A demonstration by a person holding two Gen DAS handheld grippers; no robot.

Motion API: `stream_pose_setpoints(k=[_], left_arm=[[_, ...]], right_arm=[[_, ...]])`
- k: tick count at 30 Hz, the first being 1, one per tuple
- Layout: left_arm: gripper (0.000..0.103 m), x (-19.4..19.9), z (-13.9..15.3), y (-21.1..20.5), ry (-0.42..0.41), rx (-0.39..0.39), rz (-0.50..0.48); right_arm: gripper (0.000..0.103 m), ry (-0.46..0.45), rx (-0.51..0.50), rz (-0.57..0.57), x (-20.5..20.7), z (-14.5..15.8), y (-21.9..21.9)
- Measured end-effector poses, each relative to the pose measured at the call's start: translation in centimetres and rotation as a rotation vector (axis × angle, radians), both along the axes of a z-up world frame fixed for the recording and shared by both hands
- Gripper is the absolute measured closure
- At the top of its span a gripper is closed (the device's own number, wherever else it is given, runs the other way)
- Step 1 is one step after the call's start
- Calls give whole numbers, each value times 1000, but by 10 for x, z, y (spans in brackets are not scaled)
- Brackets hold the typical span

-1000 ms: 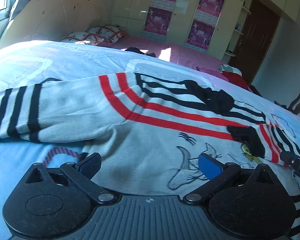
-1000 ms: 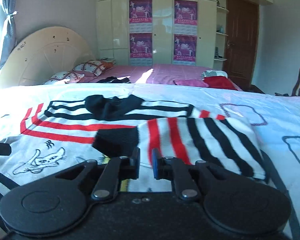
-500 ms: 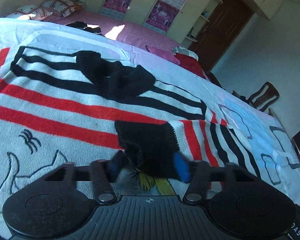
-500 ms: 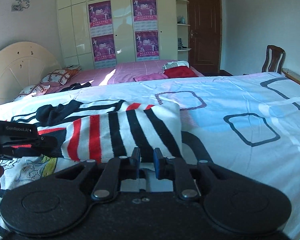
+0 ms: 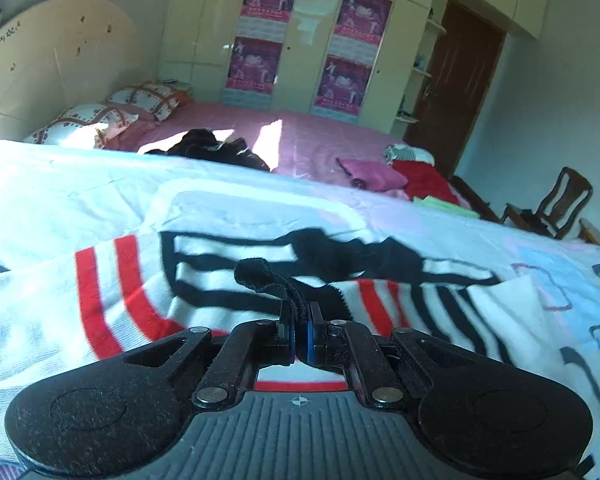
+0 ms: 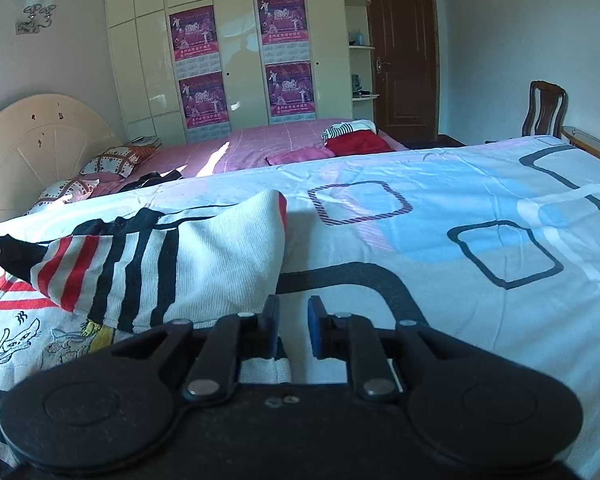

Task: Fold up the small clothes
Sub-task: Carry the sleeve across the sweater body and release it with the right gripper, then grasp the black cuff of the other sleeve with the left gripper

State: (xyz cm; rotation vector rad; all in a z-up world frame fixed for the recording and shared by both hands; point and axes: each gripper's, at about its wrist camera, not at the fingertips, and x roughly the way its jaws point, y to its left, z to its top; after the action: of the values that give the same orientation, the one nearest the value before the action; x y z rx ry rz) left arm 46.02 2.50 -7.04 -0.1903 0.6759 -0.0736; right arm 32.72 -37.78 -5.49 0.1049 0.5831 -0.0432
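Sweater (image 5: 228, 280): spread on the bedsheet (image 6: 460, 184), sleeve (image 6: 204, 256) lifted at my 10 o'clock in the right view.
Left gripper (image 5: 299, 330): clenched on the black cuff (image 5: 260, 276).
Right gripper (image 6: 293, 330): released, grasping nothing.
Risk: I judge the thin pinch may slip, dropping the sleeve crooked.
Risk: pulling could drag the whole body out of line.
Around: pink bed (image 5: 320, 140) at 12 o'clock, chair (image 6: 546, 108) at 2; neither blocks me.
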Motion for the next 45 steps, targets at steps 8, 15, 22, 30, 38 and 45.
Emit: stream_pose_setpoints(k=[8,15,22,30,38,45], left_arm=[[99,-10,-23,-1,38,15,-43],[98,-10,-30,6,27,-7,-21],[98,5,-40,1,67,-38,47],[98,-6,-41,-3,44,7,61],[89,-6,-41,-10,37,56,82],[2,-61,-25,30,3,66,159]], right_arm=[[90,62,-56,59,31,-18,29],[84,23,-72,56,53,-6,28],[86,-13,-38,46,128,-5,11],[103,130,-83,48,187,-39,9],[85,143,-108,62,142,-38,14],[81,47,-109,101,52,-3,22]])
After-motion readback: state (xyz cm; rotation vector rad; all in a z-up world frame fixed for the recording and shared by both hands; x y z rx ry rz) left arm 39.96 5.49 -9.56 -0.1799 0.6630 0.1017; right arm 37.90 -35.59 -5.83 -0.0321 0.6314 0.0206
